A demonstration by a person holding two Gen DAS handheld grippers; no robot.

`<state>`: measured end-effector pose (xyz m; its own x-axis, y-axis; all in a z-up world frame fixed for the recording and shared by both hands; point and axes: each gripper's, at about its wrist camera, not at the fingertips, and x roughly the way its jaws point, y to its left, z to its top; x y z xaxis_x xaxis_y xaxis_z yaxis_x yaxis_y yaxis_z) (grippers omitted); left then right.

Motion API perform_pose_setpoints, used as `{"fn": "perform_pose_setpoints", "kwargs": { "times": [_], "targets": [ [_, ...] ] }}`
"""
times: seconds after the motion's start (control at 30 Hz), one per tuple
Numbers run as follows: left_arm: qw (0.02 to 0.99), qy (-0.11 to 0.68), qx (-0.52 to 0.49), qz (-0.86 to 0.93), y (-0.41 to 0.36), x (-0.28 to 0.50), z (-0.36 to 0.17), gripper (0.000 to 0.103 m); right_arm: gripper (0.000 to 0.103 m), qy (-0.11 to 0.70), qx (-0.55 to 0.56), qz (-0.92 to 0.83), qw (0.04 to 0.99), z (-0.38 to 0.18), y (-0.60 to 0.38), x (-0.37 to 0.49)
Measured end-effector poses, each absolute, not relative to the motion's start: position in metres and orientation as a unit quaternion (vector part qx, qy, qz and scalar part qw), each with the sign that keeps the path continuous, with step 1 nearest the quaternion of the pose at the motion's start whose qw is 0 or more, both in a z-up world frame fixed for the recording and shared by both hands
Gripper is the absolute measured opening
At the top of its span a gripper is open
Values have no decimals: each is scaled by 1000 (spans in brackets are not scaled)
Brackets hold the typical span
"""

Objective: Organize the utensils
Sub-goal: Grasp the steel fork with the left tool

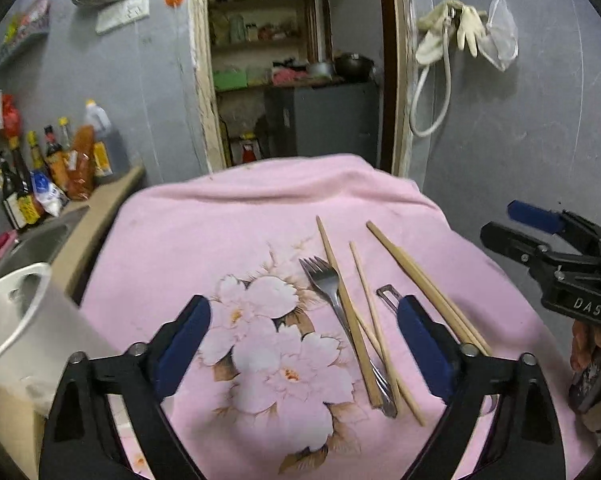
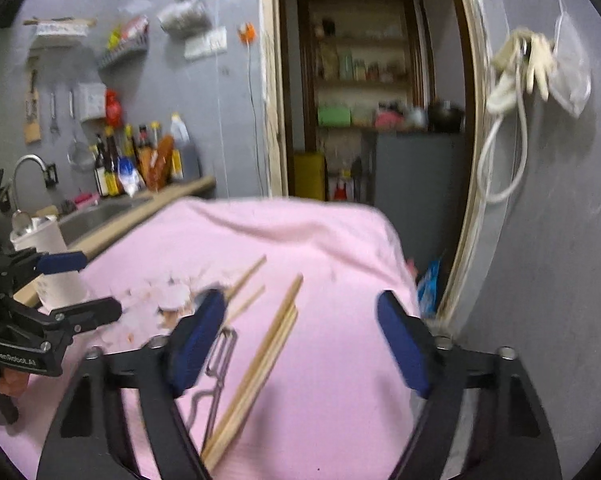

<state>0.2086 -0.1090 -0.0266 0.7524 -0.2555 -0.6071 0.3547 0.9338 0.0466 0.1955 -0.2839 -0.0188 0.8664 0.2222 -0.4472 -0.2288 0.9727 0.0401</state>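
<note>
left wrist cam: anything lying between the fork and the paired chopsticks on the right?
Yes. In the left wrist view, between the fork and the paired chopsticks lie loose single chopsticks and a metal peeler, on the pink cloth.

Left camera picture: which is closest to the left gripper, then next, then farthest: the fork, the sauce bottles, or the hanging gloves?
From the left gripper:
1. Fork, on the pink cloth between its fingers.
2. Sauce bottles, on the counter at far left.
3. Hanging gloves, high on the right wall.
</note>
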Motion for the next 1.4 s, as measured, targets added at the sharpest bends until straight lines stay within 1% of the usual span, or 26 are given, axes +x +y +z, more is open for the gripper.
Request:
{"fn": "perform_pose_setpoints", "kwargs": {
  "times": [0.03, 0.07, 0.1, 0.13, 0.17, 0.2, 0.23, 0.33, 0.37, 0.43, 0.47, 0.53, 0.63, 0.77, 0.9, 1.03, 1.2, 1.4],
  "targets": [
    [929, 321, 77, -166, -110, 213, -29, 77, 64, 243, -5, 120, 962, -23, -284, 200],
    [925, 331, 74, -169, -110, 219, -32, 75, 60, 253, -4, 123, 960, -25, -283, 203],
    [922, 342, 69, -170, -111, 225, -35, 70, 58, 262, -5, 125, 957, -28, -283, 205],
    [917, 355, 61, -172, -110, 232, -39, 65, 52, 274, -9, 128, 953, -31, -281, 209],
    [912, 367, 52, -173, -109, 240, -42, 62, 49, 282, -11, 130, 951, -33, -280, 211],
    [908, 379, 43, -175, -109, 246, -44, 56, 49, 290, -13, 131, 948, -34, -278, 213],
    [902, 392, 31, -177, -108, 254, -47, 52, 46, 297, -15, 133, 945, -36, -277, 215],
    [890, 419, 1, -181, -107, 271, -53, 42, 36, 320, -22, 136, 937, -41, -272, 223],
    [887, 424, -2, -181, -107, 276, -55, 41, 33, 328, -24, 136, 935, -42, -270, 226],
    [884, 431, -7, -180, -106, 284, -56, 35, 29, 343, -28, 137, 929, -46, -267, 231],
    [883, 434, -10, -180, -106, 287, -57, 33, 28, 351, -30, 137, 926, -48, -265, 233],
    [878, 443, -17, -182, -105, 294, -59, 27, 27, 364, -32, 138, 921, -51, -263, 237],
    [870, 452, -38, -195, -102, 301, -62, 25, 21, 384, -36, 137, 912, -57, -261, 243],
    [864, 456, -47, -209, -101, 307, -62, 22, 16, 396, -37, 131, 908, -60, -260, 247],
    [855, 465, -65, -222, -101, 313, -62, 18, 15, 410, -39, 131, 902, -63, -257, 255],
    [845, 474, -88, -232, -102, 321, -64, 15, 13, 421, -43, 128, 897, -65, -255, 266],
    [836, 480, -115, -239, -94, 323, -64, 11, 12, 437, -20, 135, 889, -67, -257, 282],
    [836, 480, -114, -238, -92, 321, -59, 7, 12, 452, -32, 139, 881, -67, -250, 296]
  ]
}}
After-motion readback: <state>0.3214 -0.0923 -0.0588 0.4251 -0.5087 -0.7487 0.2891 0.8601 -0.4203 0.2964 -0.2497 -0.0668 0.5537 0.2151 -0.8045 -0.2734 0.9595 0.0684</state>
